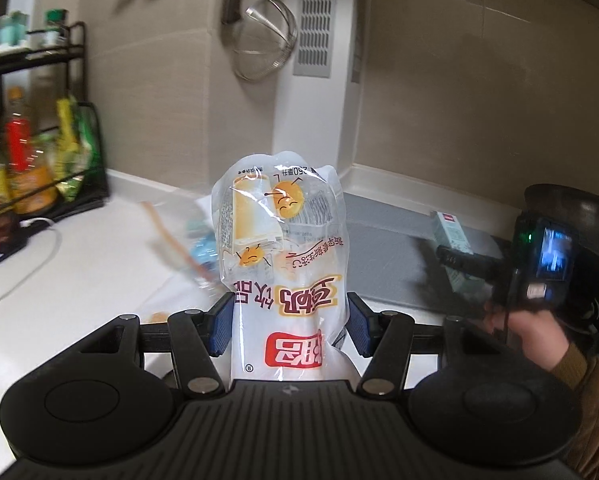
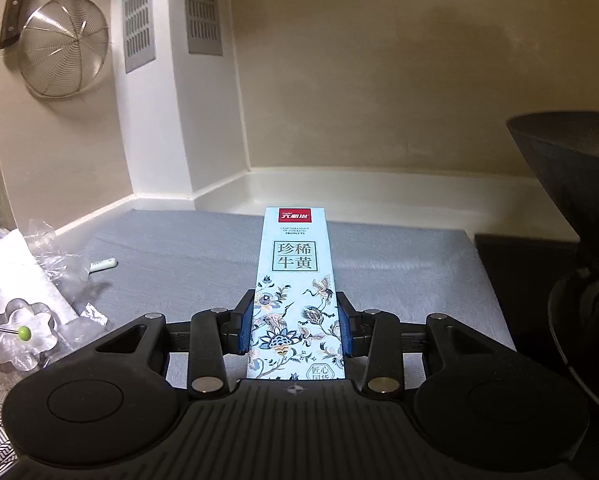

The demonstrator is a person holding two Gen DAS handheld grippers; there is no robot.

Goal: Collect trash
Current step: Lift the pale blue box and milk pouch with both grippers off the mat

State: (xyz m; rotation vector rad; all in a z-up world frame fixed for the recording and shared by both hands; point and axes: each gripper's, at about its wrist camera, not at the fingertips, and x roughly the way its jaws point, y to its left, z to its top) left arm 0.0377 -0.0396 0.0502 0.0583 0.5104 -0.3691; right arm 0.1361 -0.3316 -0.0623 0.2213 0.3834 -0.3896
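Left wrist view: my left hand-held gripper [image 1: 290, 326] clamps a printed plastic drink pouch [image 1: 285, 264], lifted clear of the tabletop [image 1: 79, 272] for carrying; right wrist view: my right hand-held gripper [image 2: 295, 326] grips a pale blue floral carton [image 2: 295, 288] by its long sides over the grey mat [image 2: 179, 264], loose wrappers [image 2: 39, 276] left beside it

We hold the left tongs [image 1: 290, 326] angled slightly downward, their blue pads [image 1: 221, 328] pressed against both sides of a plastic drink pouch [image 1: 283, 248]. Our right tongs [image 2: 295, 326] also tilt gently down, pads [image 2: 245, 326] clamped on a pale blue carton [image 2: 295, 280]. Our right hand [image 1: 527, 332], in a brown sleeve [image 1: 591, 392], grips its handle.
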